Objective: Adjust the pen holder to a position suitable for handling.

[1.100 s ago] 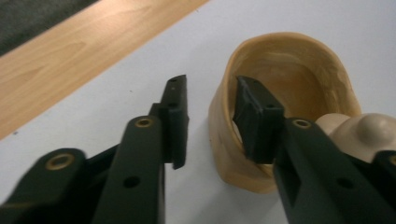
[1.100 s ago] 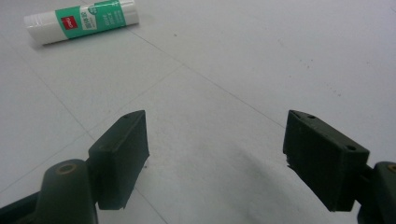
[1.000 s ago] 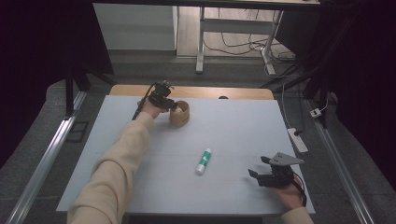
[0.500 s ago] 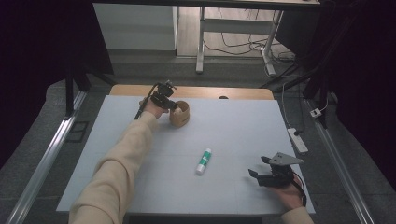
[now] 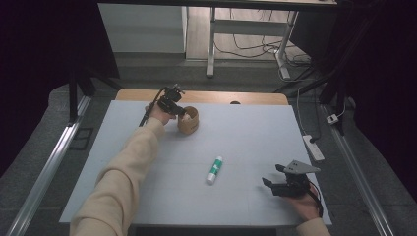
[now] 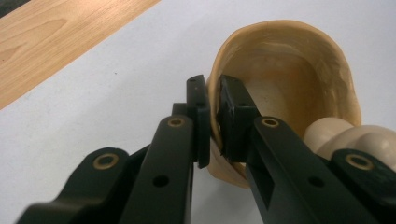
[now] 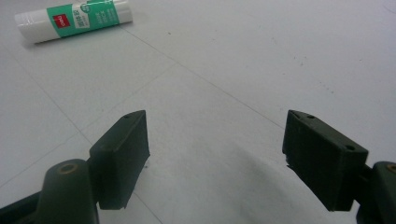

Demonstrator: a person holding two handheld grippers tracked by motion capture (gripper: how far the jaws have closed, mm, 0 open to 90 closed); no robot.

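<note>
A: Start with the largest item. What is the work surface?

B: A white table top (image 5: 246, 137), with a strip of bare wood (image 5: 255, 97) along its far edge. Beyond it lies a grey floor with cables and a desk frame.

A: Next, the arms?

B: The person's left forearm, in a cream sleeve (image 5: 123, 172), reaches diagonally from the bottom edge to the far left part of the table. The right hand (image 5: 305, 204) rests at the near right corner.

A: State the position of the cup.

B: The tan cup (image 5: 188, 120) stands on the table near the far edge, just short of the wooden strip. In the left gripper view its rim (image 6: 280, 28) looks bent out of round, and its mouth faces the camera.

A: Condition of the left gripper?

B: The left gripper (image 6: 212, 100) is clamped on the cup wall: one jaw sits outside the wall, the other inside, with the rim pinched between the pads.

A: And the right gripper?

B: The right gripper (image 5: 275, 181) has its jaws spread wide apart, nothing between them. It sits low over the table, well apart from the cup.

A: Smallest item?

B: A glue stick (image 5: 214, 170), white with a green label, lies on its side near the table centre, between the cup and the right gripper, touching neither.
</note>
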